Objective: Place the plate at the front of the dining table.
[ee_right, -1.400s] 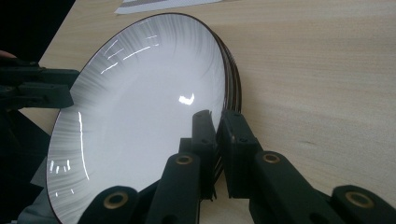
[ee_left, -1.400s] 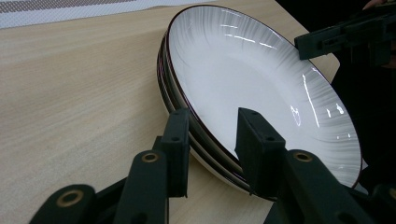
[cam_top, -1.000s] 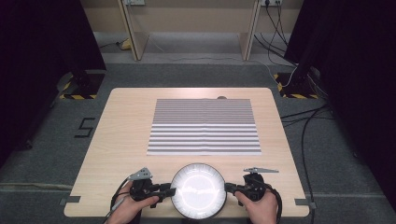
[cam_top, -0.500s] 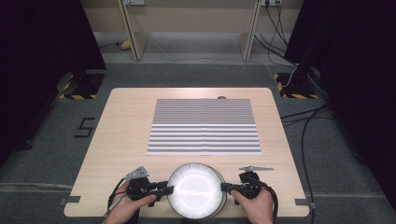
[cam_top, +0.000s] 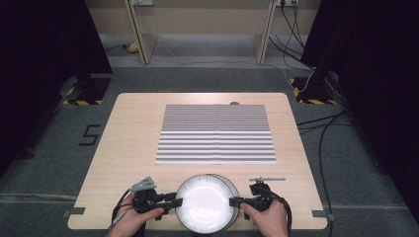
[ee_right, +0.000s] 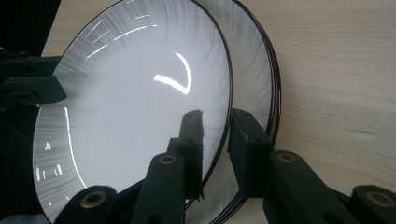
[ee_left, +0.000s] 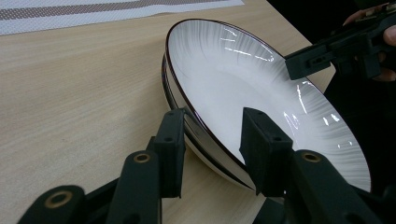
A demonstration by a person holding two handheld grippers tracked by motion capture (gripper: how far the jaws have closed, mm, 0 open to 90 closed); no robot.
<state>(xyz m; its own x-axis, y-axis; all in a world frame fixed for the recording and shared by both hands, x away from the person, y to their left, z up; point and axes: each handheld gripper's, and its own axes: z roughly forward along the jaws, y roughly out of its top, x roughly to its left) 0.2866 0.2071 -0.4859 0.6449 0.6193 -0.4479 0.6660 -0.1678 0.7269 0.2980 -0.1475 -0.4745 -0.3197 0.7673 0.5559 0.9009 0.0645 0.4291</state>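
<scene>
A short stack of white plates with dark rims (cam_top: 205, 205) sits at the table's near edge. The top plate (ee_right: 140, 107) lies shifted a little off the lower plates (ee_right: 254, 60). My left gripper (cam_top: 177, 201) is at the stack's left rim. Its jaws have just been opening and stand open astride the rim (ee_left: 212, 140), one over the top plate (ee_left: 243, 74) and one below. My right gripper (cam_top: 232, 201) is at the right rim. Its jaws have just been opening too, and now stand open with the top plate's edge between them (ee_right: 217, 135), not pressing on it.
A grey-and-white striped placemat (cam_top: 216, 133) lies flat in the middle of the wooden table (cam_top: 133, 148). Cables trail on the floor to the right (cam_top: 321, 128). The table's near edge runs just below the plates and both hands.
My right gripper has edged slightly left along the plates' rim. The plates and my left gripper sit about where they were.
</scene>
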